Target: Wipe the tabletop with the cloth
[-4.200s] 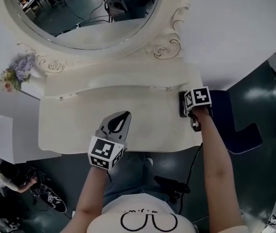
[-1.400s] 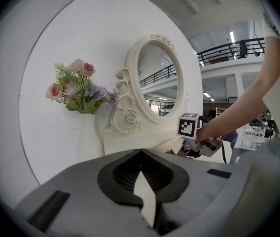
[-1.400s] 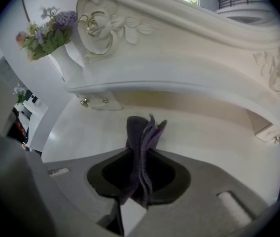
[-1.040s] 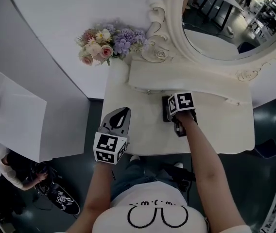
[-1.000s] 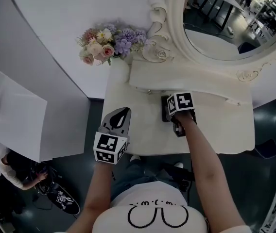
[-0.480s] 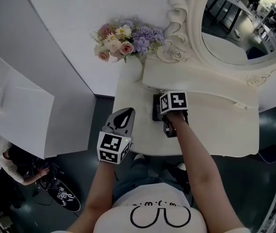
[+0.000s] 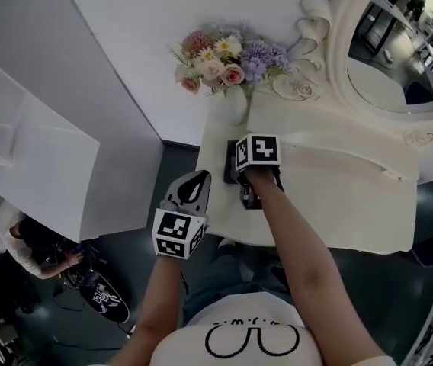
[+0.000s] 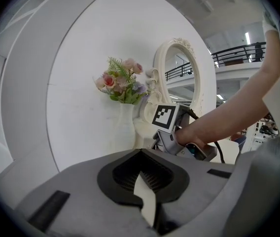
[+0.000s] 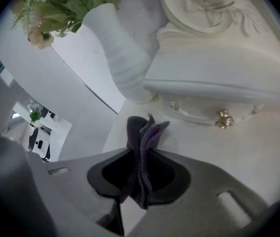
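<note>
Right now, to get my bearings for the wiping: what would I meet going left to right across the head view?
white counter → left gripper → right gripper gripping the cloth → mirror

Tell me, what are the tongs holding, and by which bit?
The right tongs pinch the dark grey, bunched-up fabric cloth by its gathered folds. The left tongs are shut and hold nothing.

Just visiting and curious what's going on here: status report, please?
Right gripper shut on cloth, low over tabletop, left end. Left gripper shut, empty, off the table. Vase close ahead of cloth.
</note>
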Demonstrator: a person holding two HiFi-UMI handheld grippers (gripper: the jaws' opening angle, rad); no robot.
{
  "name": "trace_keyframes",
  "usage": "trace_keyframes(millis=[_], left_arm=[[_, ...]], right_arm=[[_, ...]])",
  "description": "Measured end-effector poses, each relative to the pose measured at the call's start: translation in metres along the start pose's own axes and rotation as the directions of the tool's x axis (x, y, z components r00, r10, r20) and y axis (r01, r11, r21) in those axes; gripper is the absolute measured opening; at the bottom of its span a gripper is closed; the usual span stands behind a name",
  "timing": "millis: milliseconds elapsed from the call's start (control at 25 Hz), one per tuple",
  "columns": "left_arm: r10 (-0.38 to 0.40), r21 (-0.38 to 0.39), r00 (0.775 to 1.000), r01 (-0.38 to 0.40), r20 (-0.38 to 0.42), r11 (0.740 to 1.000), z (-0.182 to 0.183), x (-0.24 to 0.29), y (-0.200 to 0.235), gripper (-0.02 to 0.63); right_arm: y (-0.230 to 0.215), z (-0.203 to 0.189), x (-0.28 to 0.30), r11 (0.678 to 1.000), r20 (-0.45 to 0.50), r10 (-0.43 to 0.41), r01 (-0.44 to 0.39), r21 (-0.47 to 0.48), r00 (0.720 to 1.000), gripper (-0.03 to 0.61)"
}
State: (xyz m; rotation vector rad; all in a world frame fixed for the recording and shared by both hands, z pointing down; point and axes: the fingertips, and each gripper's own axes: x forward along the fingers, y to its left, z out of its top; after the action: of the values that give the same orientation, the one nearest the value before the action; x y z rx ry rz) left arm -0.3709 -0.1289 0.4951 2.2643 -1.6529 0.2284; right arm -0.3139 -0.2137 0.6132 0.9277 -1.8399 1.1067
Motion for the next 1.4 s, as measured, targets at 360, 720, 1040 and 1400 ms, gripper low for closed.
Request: trace_keyframes(millis=[360, 720, 1040, 1400], left_arm=[[0.084, -0.027, 0.996, -0.084, -0.003, 0.996, -0.006, -0.023, 0.031, -0.002], [0.083, -0.015, 0.997, -0.083, -0.002, 0.996, -0.003, -0.026, 0.020, -0.002], [0.041, 0.018, 0.999, -0.041, 0.003, 0.999, 0.009, -0.011, -0.022, -0.002], [-0.014, 0.040, 1.000, 0.014, 0.001, 0.999, 0.014, 0.006, -0.111, -0.002]], right_arm=[[0.069, 0.002, 0.028, 0.982, 0.011, 0.189, -0.188, -0.021, 0.982, 0.084], [0.062, -0.007, 0.008, 0.929, 0.092, 0.351, -0.359, 0.089, 0.932, 0.083], [0.005, -0.023, -0.039, 0.915, 0.153, 0.356, -0.377, 0.141, 0.922, 0.083], [-0.081, -0.061, -0.091, 0.908, 0.197, 0.330, -0.368, 0.201, 0.923, 0.083]])
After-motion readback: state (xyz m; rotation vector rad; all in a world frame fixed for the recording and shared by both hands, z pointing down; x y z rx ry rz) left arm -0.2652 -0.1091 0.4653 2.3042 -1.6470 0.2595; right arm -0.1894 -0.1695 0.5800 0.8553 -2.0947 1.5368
